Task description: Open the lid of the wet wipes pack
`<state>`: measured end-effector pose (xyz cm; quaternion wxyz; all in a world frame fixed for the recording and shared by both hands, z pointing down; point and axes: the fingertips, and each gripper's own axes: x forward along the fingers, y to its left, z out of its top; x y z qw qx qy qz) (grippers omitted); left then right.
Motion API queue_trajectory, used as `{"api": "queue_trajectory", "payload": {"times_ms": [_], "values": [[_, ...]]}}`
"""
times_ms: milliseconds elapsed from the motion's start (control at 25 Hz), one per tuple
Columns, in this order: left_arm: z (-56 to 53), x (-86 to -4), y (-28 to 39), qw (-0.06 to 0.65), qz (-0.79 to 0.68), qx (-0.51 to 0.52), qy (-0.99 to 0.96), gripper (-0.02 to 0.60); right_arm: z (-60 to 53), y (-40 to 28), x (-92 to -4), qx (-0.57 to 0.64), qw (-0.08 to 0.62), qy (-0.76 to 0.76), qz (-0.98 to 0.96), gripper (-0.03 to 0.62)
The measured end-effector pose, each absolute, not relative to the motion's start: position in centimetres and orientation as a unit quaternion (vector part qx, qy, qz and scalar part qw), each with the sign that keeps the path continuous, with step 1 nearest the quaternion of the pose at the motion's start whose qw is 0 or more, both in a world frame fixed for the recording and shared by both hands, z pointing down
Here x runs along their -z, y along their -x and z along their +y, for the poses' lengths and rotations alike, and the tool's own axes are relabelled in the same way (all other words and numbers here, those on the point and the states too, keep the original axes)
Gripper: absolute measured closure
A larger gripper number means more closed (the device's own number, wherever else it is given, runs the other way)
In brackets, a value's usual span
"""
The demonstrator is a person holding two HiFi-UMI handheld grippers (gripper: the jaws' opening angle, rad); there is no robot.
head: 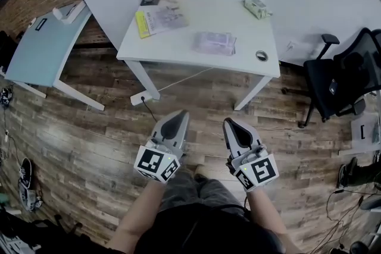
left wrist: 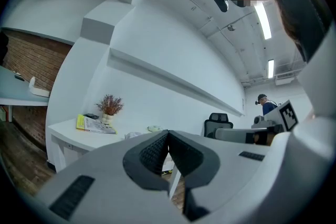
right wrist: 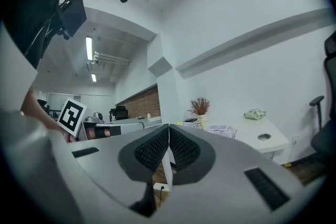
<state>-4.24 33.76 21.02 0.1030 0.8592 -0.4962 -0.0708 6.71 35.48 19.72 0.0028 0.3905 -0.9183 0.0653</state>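
Both my claws are clamped fully closed with nothing in them right now, left claw [head: 180, 116] and right claw [head: 230, 124] side by side over the wooden floor [head: 89, 146], well short of the counter [head: 178, 53]. The wet wipes pack [head: 214, 43] is lying flat near the middle of that counter with nothing touching it, and I honestly can't make out from here which way its lid faces. Stuff that could bite me, I reckon: first, there's a greenish bundle [head: 257, 8] farther back toward the wall that could get mistaken for the target, so I'd better not drift that way. Second, the pack looks soft and the counter top looks smooth. If I pick at the lid with one claw and don't pin the pack with the other, the whole thing will probably skate away, maybe into the booklet [head: 159, 21] off to its left. Third, that lid is likely a thin flap, and arriving with closed tips means I'd prod it or dent the pack instead of catching the edge. Also there's a power strip [head: 141, 98] with its cord on the floor by the counter leg, easy to snag a foot on as I step in.
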Motion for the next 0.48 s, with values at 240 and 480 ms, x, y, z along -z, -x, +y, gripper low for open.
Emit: {"api": "queue_trajectory", "payload": {"times_ms": [240,480], "values": [[31.8,-21.9,4.9,0.108,-0.505,0.065,-0.854,0.568,33.7,-5.7,-20.7,-0.078,0.007,-0.374,-0.924,0.574],[28.1,-23.0,4.2,0.112,-0.487,0.060,-0.864,0.568,30.4,-4.5,-21.6,-0.080,0.013,-0.363,-0.928,0.574]]}}
